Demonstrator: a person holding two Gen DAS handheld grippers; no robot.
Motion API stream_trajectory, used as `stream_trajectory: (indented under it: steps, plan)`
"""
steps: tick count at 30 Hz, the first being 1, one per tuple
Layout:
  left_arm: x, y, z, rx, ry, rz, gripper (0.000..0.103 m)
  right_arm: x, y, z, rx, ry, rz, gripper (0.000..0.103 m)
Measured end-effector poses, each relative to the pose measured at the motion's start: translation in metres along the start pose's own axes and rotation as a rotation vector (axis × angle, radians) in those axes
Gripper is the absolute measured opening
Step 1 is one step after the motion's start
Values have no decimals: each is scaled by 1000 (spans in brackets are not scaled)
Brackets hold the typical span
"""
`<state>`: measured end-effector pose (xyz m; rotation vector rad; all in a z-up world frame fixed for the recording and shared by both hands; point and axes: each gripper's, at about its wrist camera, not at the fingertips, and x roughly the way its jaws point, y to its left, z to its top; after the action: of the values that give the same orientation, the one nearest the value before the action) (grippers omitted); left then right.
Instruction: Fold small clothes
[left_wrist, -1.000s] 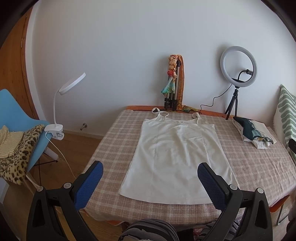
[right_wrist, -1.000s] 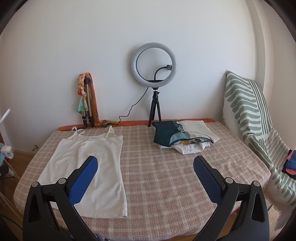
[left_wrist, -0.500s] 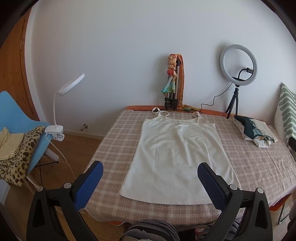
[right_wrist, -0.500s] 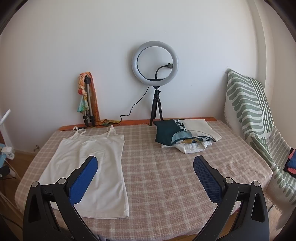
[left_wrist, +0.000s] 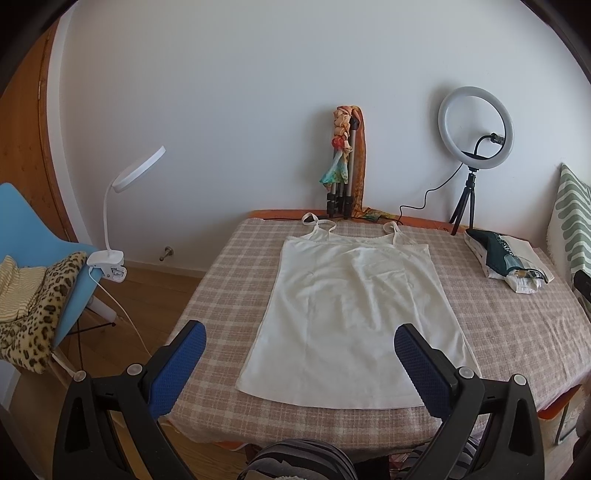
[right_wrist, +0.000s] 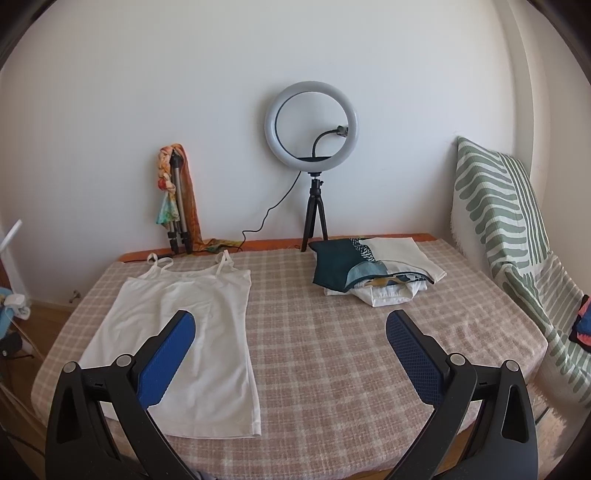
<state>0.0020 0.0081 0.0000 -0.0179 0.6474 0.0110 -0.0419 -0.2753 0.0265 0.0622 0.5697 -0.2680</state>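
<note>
Camisole (left_wrist: 358, 314) flat on checked table (left_wrist: 517, 332); left gripper (left_wrist: 299, 332), right gripper (right_wrist: 290, 321) spread wide (nothing held).

Checked table (left_wrist: 229, 280), white camisole (left_wrist: 354, 314) flat, folded clothes (right_wrist: 373, 269)

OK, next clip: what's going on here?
A person holds two grippers over a table with a checked cloth. A white camisole lies spread flat, straps toward the wall, not yet folded. The left gripper and right gripper are both open, held above the near edge and touching nothing. A pile of folded clothes sits at the far right, near a ring light.
</note>
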Motion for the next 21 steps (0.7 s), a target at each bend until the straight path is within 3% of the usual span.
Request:
stream_trajectory:
  steps: [10,21]
  plan:
    - [6,4,2,-5,7,17,103,5,4,2,3,3,17,102]
    - [14,20,0,-27,17,17,103,25,24,14,14,19,102,102]
